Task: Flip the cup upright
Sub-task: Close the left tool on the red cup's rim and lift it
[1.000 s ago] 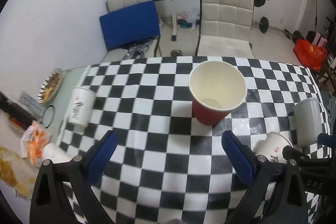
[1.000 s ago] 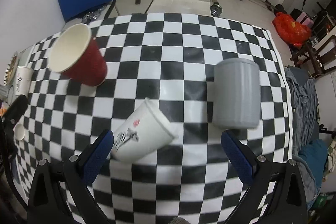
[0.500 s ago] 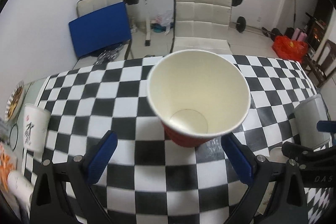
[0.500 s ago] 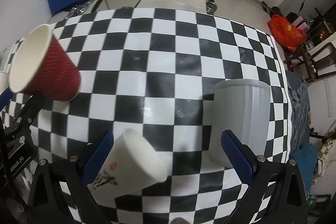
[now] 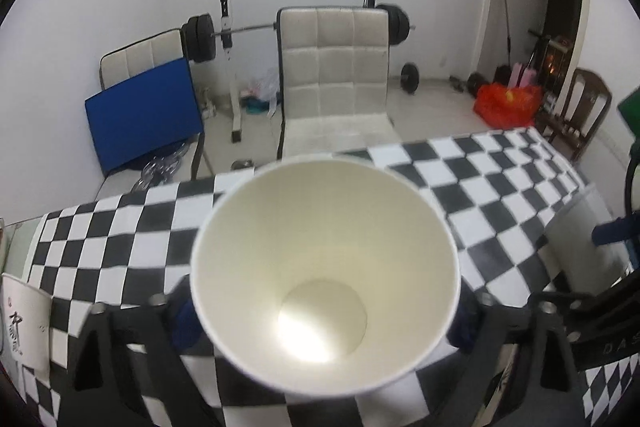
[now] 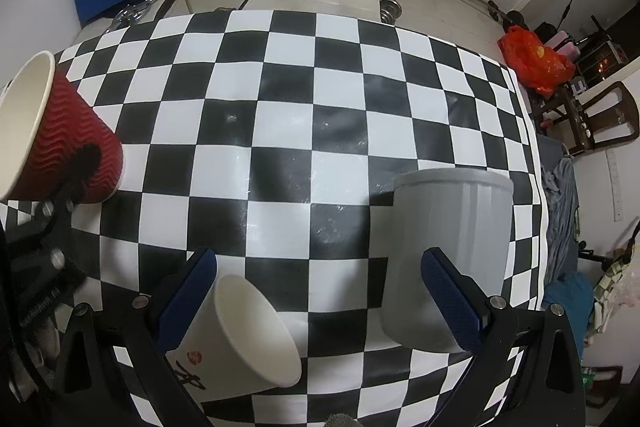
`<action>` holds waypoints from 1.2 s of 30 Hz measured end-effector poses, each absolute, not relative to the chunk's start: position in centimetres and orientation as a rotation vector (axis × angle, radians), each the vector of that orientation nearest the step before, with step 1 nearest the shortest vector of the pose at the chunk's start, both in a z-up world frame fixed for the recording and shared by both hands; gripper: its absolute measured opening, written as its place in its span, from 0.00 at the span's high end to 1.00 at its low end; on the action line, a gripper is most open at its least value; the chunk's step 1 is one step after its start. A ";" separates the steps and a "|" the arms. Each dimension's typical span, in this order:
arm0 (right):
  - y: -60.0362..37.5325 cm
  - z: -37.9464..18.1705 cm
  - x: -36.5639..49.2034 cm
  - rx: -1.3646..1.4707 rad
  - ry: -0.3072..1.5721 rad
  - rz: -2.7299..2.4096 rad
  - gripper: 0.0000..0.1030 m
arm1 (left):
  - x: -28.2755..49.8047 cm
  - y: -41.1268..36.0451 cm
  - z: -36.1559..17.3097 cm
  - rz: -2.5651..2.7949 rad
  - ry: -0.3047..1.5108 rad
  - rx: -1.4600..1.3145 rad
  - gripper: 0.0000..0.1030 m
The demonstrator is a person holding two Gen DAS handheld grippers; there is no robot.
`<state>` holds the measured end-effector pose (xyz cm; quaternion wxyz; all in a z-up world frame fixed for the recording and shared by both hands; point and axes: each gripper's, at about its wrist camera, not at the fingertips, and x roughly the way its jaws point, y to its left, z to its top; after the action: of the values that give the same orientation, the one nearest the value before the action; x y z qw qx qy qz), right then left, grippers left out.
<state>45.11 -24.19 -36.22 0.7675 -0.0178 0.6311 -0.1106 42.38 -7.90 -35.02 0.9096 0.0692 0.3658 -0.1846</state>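
A red ribbed paper cup (image 6: 60, 143) with a cream inside (image 5: 324, 279) stands mouth-up on the checkered table (image 6: 320, 131). My left gripper (image 5: 324, 319) has its blue pads on either side of the cup's lower body; the cup fills the left wrist view and hides the fingertips. In the right wrist view a black finger (image 6: 86, 163) lies against the cup's side. My right gripper (image 6: 316, 291) is open and empty, low over the table, with a white printed paper cup (image 6: 244, 343) lying on its side by its left finger.
A grey ribbed cup (image 6: 448, 255) stands upside down by the right gripper's right finger. Another white printed cup (image 5: 24, 327) stands at the table's left. Two white chairs (image 5: 332, 79), a blue board (image 5: 144, 115) and a barbell rack are behind the table.
My left gripper has moved forward until the red cup sits between its fingers. My right gripper has moved forward and lower toward the lying white cup and the grey cup.
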 end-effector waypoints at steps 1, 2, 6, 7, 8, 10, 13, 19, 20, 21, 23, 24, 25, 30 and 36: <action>-24.3 -36.1 45.1 -0.035 1.370 -0.244 0.00 | 42.4 -7.9 -35.0 -0.384 0.750 0.138 0.23; -24.3 -36.1 45.2 -0.034 1.368 -0.246 0.00 | 42.5 -7.8 -34.9 -0.390 0.748 0.131 0.23; -24.4 -35.8 45.3 -0.025 1.364 -0.258 0.00 | 42.5 -7.4 -34.4 -0.401 0.721 0.110 0.24; -24.4 -35.7 45.3 -0.024 1.363 -0.260 0.00 | 42.4 -7.2 -34.2 -0.402 0.719 0.108 0.25; -24.4 -35.5 45.3 -0.022 1.361 -0.261 0.00 | 42.3 -7.1 -33.9 -0.405 0.717 0.103 0.25; -24.3 -35.2 45.3 -0.022 1.357 -0.267 0.00 | 42.0 -6.9 -33.2 -0.401 0.714 0.106 0.25; -24.2 -34.6 45.2 -0.010 1.350 -0.269 0.00 | 41.6 -6.6 -32.3 -0.400 0.717 0.111 0.25; -23.3 -32.6 43.7 0.003 1.327 -0.263 0.00 | 39.4 -6.1 -29.6 -0.381 0.751 0.138 0.25; -23.1 -32.3 43.4 0.004 1.324 -0.262 0.00 | 38.8 -6.0 -29.1 -0.384 0.761 0.137 0.25; -22.9 -31.8 43.0 0.005 1.319 -0.260 0.00 | 38.4 -5.9 -28.7 -0.385 0.766 0.134 0.25; -22.5 -30.9 42.0 0.008 1.314 -0.259 0.00 | 37.3 -5.7 -27.9 -0.382 0.784 0.146 0.25; -22.4 -30.4 41.4 0.011 1.310 -0.256 0.00 | 36.6 -5.7 -27.4 -0.385 0.795 0.147 0.25; -22.2 -29.9 40.8 0.016 1.305 -0.251 0.00 | 35.7 -5.7 -27.0 -0.386 0.805 0.151 0.25; -21.8 -28.1 37.1 0.023 1.305 -0.235 0.00 | 31.7 -6.1 -25.4 -0.385 0.861 0.187 0.25; -21.6 -27.5 30.8 0.017 1.329 -0.184 0.00 | 26.0 -7.1 -24.6 -0.369 0.955 0.206 0.25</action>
<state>30.81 -21.61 -27.47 0.7833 0.0079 0.6157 -0.0854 25.97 -7.05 -24.61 0.8667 0.0985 0.4562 -0.1764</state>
